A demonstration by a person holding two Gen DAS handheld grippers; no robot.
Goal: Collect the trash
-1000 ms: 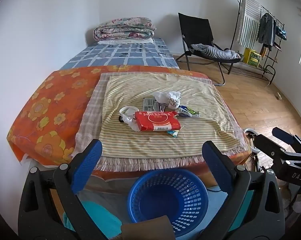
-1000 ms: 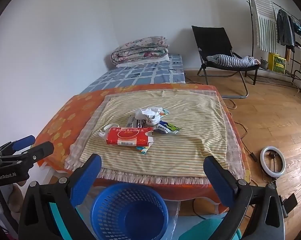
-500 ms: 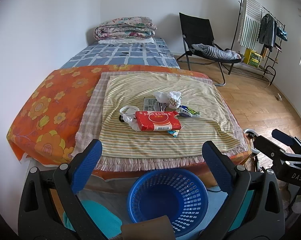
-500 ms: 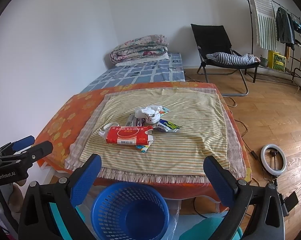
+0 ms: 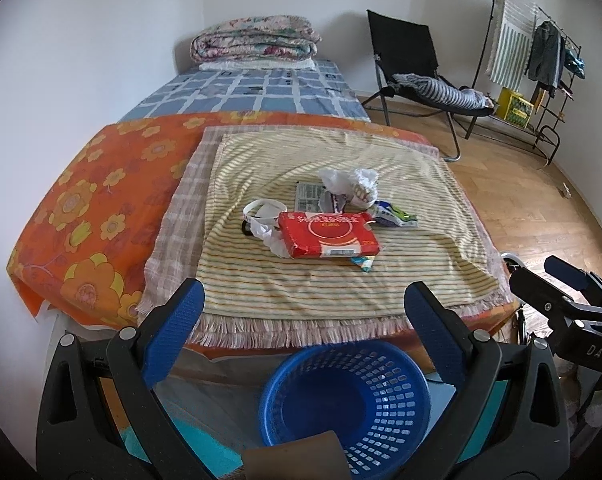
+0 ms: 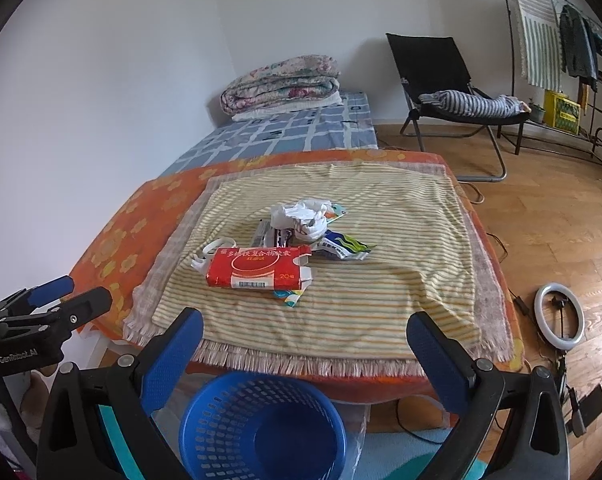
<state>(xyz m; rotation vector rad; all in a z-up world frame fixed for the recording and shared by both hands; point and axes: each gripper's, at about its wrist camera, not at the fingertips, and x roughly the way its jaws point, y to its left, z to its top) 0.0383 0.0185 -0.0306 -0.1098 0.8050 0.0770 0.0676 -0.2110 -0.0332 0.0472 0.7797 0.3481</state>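
Observation:
A heap of trash lies mid-table on a striped cloth: a red box (image 5: 328, 235) (image 6: 257, 267), a crumpled white bag (image 5: 351, 185) (image 6: 304, 217), a blue-green wrapper (image 5: 393, 215) (image 6: 343, 246), a white ring of plastic (image 5: 263, 209) and a printed packet (image 5: 310, 195). An empty blue basket (image 5: 347, 396) (image 6: 261, 426) stands on the floor below the table's near edge. My left gripper (image 5: 303, 312) hangs open over the basket, short of the trash. My right gripper (image 6: 305, 332) is open too, at the same distance.
The table wears an orange flowered cover (image 5: 89, 208). Behind it is a bed with a folded quilt (image 5: 257, 40). A black chair (image 5: 413, 60), a clothes rack (image 5: 541, 52) and a ring light (image 6: 559, 316) on the wooden floor stand to the right.
Both views have shifted very slightly toward the table. The trash and the basket stay where they were, and both grippers remain open.

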